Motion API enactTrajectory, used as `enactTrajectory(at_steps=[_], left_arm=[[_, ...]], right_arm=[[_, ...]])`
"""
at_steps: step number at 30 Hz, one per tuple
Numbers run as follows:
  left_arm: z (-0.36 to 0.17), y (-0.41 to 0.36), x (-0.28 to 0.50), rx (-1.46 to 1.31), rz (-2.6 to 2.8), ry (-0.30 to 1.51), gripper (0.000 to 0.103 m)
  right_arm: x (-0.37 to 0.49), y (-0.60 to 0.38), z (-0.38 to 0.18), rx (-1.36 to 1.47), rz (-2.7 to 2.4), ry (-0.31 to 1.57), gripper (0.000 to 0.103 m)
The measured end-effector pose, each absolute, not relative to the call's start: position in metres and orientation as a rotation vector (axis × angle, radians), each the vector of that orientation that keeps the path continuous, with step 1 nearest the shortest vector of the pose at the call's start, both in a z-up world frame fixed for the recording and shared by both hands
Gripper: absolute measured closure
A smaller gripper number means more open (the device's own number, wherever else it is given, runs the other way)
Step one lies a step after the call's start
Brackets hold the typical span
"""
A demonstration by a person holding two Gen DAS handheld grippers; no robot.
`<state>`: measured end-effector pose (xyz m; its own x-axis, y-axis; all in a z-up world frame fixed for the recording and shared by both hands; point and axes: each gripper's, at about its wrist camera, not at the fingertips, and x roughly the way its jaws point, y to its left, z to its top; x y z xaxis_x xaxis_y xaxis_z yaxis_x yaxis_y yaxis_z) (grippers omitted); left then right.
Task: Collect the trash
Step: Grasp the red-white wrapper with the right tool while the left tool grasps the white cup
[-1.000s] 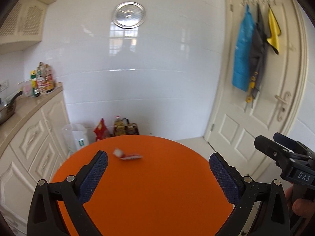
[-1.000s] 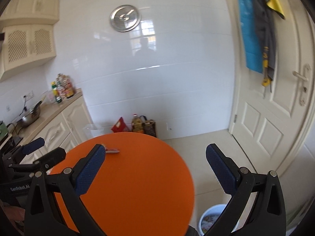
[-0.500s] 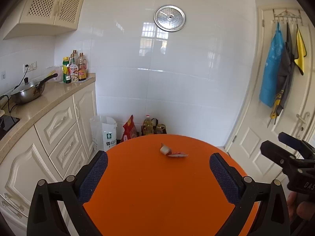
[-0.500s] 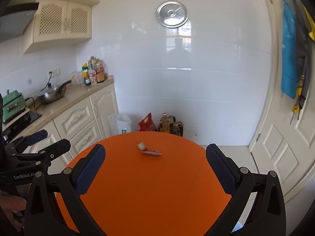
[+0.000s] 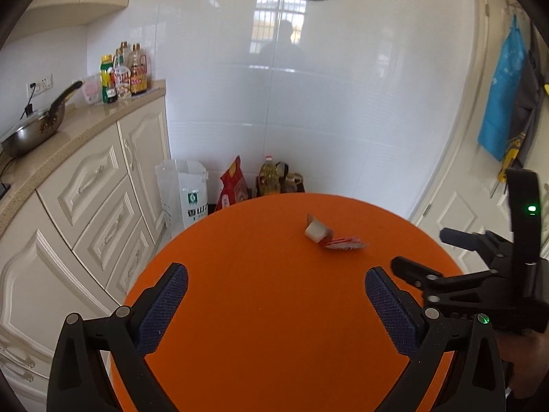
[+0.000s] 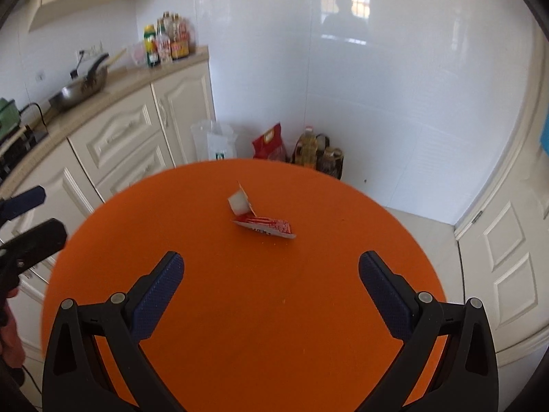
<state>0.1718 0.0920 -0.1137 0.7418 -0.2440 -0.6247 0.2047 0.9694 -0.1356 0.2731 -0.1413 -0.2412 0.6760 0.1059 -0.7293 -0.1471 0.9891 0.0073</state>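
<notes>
A torn wrapper (image 6: pixel 263 225) and a small white cup (image 6: pixel 238 202) lie touching on the orange tabletop (image 6: pixel 240 309), ahead of our right gripper (image 6: pixel 271 276) between its spread, empty fingers (image 6: pixel 156 290). Our left gripper (image 5: pixel 276 290) is likewise released, the wrapper (image 5: pixel 345 243) ahead toward its right finger.
</notes>
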Motion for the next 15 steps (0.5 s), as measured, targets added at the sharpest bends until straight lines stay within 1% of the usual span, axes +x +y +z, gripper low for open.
enactTrajectory(at_steps=[6, 10, 12, 15], left_arm=[[-0.127, 0.045, 0.266, -0.038, -0.237, 0.781, 0.001], [-0.14, 0.02, 0.314, -0.028, -0.241, 0.812, 0.001], [-0.149, 0.011, 0.331, -0.025, -0.241, 0.825, 0.001], [-0.154, -0.002, 0.355, -0.023, -0.244, 0.84, 0.001]], right_arm=[[0.338, -0.138, -0.303, -0.13, 0.199, 0.941, 0.009], [0.364, -0.132, -0.323, -0.194, 0.258, 0.966, 0.013], [0.372, -0.129, -0.331, -0.21, 0.299, 0.976, 0.019], [0.377, -0.131, -0.331, -0.182, 0.357, 0.971, 0.036]])
